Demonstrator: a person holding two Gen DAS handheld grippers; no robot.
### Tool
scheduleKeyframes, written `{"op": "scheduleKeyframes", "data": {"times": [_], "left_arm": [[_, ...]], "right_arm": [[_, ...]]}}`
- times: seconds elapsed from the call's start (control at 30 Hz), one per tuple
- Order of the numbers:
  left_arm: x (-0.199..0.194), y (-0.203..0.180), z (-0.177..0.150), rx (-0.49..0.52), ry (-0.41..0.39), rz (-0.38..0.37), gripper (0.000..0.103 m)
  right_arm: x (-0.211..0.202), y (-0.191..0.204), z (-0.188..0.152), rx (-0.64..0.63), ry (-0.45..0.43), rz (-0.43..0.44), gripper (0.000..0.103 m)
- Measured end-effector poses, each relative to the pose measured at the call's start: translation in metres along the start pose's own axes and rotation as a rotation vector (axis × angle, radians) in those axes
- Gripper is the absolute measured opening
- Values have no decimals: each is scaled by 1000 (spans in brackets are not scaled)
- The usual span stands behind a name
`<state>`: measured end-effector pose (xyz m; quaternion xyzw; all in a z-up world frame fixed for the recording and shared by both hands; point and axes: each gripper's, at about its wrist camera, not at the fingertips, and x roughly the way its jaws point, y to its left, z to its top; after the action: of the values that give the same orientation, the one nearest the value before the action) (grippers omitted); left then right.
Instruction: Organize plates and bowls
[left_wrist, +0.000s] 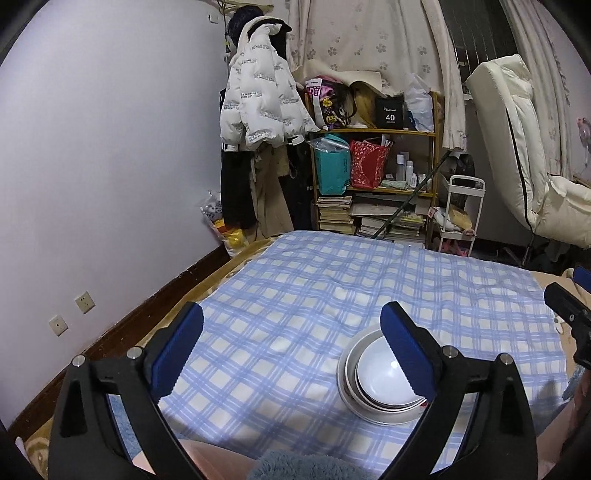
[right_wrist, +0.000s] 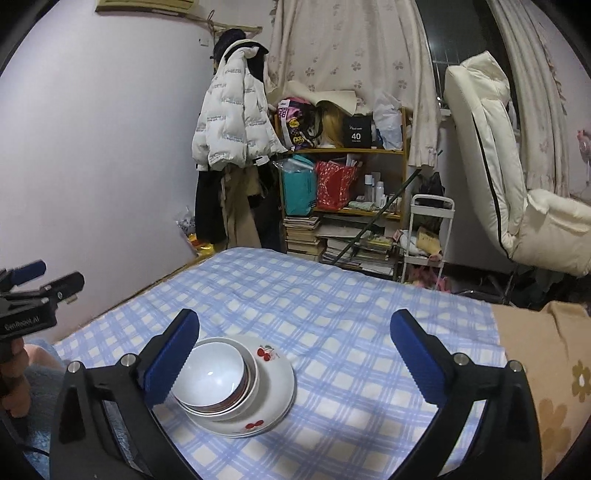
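The bowls (right_wrist: 214, 376) sit one inside the other, white ones, w/ a dark band showing on a lower one. They rest on the plates (right_wrist: 273, 384), also stacked, white w/ little red cherries painted on. The whole pile sits on a blue & white checked cloth (right_wrist: 332, 295). The cloth covers a flat top; can't tell if it's a bed or a tabletop. A tan blanket (right_wrist: 546, 354) w/ flowers lies at the cloth's right side.

The left tool (left_wrist: 291, 332) is wide open, nothing between its blue pads (left_wrist: 184, 347). It hangs over the cloth, and the pile (left_wrist: 380, 380) shows low & to the right, partly behind the right pad. The right tool (right_wrist: 295, 336) is wide open too, nothing in it. In its view the pile is just by its left pad (right_wrist: 173, 358), partly hidden by it. Neither tool touches the dishes.

In the right view a hand (right_wrist: 14, 373) grips the left tool's handle at the far left edge.

Behind: a plain wall, a white puffy jacket (right_wrist: 236, 125) hanging up, a shelf (right_wrist: 343, 177) full of bags & books, and a cream chair (right_wrist: 498, 166) by flowery curtains.
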<state>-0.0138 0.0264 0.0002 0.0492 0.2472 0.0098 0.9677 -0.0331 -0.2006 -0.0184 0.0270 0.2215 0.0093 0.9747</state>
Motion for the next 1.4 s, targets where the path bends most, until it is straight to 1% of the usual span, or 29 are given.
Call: {"op": "scheduleKeyframes", "data": {"times": [0.07,0.2,0.33,0.57,0.7,1.03,1.4], "left_arm": [[-2,0,-1,3,-8,-4,96],[0,-1,-4,-1,-13,15,96],[2,-7,-5,14,-3,-5,96],[2,-14,-6,38,-16,-35,96],[6,-17,-5,46,-3,-29,96],[11,-21,-6,61,13,-42,96],[10,-21,-6,68,-4,-45,96]], "right_arm": [[-2,-2,0,10,-6,-4,103],[-4,-3,0,16,-6,-10,103],[-4,-2,-1,15,-4,-20,103],[-5,0,-1,-1,-20,-40,103],[-2,1,-1,-5,-14,-37,103],[5,-2,-3,-1,0,-40,103],[7,-2,-2,0,-1,-43,103]]}}
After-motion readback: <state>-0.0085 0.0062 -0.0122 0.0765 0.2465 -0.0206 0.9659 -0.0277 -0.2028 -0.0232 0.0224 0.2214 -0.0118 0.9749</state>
